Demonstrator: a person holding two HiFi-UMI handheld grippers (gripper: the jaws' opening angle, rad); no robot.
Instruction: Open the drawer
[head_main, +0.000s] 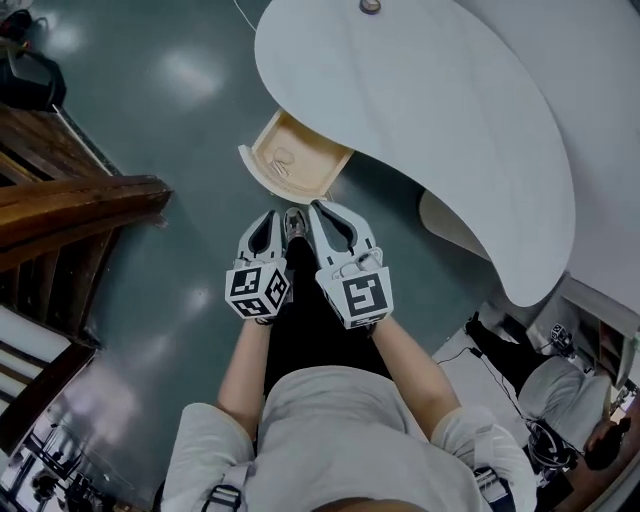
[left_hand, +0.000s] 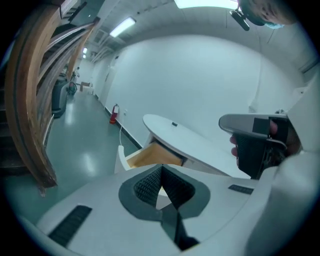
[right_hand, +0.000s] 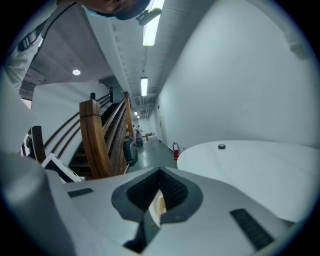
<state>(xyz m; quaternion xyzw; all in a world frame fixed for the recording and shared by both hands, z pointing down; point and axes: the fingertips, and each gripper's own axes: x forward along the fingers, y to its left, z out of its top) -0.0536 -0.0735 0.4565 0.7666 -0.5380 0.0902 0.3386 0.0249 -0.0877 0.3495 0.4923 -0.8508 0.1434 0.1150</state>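
Head view, steeply downward. Nearest, on the near side of the table (head_main: 430, 110): the person's grey-shirted torso (head_main: 345, 430) and two bare forearms (head_main: 245, 365), each ending at a white gripper bearing a marker cube (head_main: 258, 288).

Left gripper (head_main: 271, 220): jaws pressed together at the tips with nothing between them; in the left gripper view the ribbed pads (left_hand: 147, 186) close to a point.

Right gripper (head_main: 318, 212): jaws likewise narrow, tips meeting, empty; in the right gripper view only a pale sliver of the scene beyond shows through the slot behind the tips. The two grippers lie side by side, close together, pointing towards the table and apart from it.

Drawer (head_main: 297, 160): open, drawn out from under the table's near-left edge, just beyond the gripper tips and not touching them; light wooden interior exposed; curved white front panel (head_main: 258, 170) at its outer end; a faint mark on its bottom, too small to identify.

Table: white curved top sweeping from above the drawer away to the right; a small dark round object (head_main: 370, 6) on its far part.

Left of the table: glossy grey-green floor (head_main: 180, 90) and a wooden stair railing (head_main: 85, 200). Beyond the table, in the left gripper view: a white wall (left_hand: 200, 80) with a red fire extinguisher (left_hand: 113, 114) at its foot.
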